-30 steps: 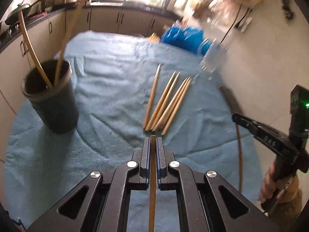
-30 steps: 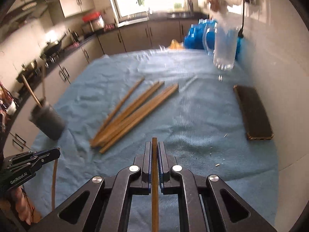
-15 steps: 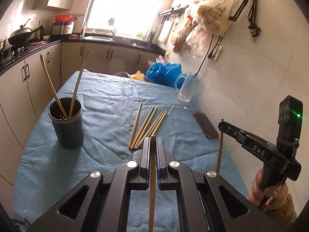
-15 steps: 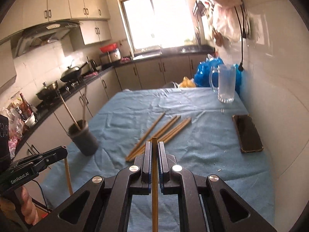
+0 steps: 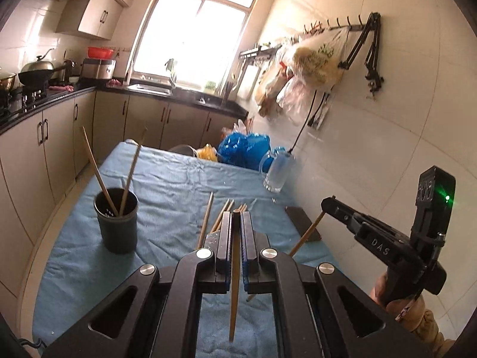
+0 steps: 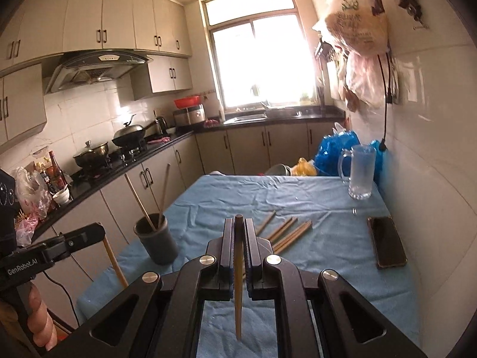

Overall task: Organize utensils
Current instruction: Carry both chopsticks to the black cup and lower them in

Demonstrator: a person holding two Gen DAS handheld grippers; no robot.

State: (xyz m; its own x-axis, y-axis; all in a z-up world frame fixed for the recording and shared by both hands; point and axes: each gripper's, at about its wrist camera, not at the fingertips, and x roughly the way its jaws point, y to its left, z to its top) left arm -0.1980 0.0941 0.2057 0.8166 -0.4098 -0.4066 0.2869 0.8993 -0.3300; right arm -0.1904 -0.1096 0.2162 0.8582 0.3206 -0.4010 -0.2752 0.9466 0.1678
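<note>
My left gripper [image 5: 236, 216] is shut on a wooden chopstick [image 5: 235, 283] that hangs down between its jaws. My right gripper [image 6: 238, 219] is likewise shut on another chopstick [image 6: 238, 292]. Each gripper shows in the other's view: the right gripper [image 5: 326, 204] with its chopstick [image 5: 307, 232], the left gripper [image 6: 100, 229] with its chopstick [image 6: 114, 264]. A dark holder cup [image 5: 116, 220] [image 6: 156, 238] with two chopsticks in it stands on the blue cloth to the left. Several loose chopsticks [image 6: 287, 232] [image 5: 205, 223] lie mid-table beyond both grippers.
A black phone [image 6: 386, 241] [image 5: 302, 222] lies near the right wall. A glass mug [image 6: 360, 171] [image 5: 278, 173] and blue plastic bags [image 6: 335, 152] stand at the table's far end. Kitchen cabinets [image 6: 155, 179] run along the left. Bags hang on the right wall.
Both grippers have risen and tilted up, each keeping its chopstick, so the table now looks lower and farther and the kitchen's window and cabinets have come into view.
</note>
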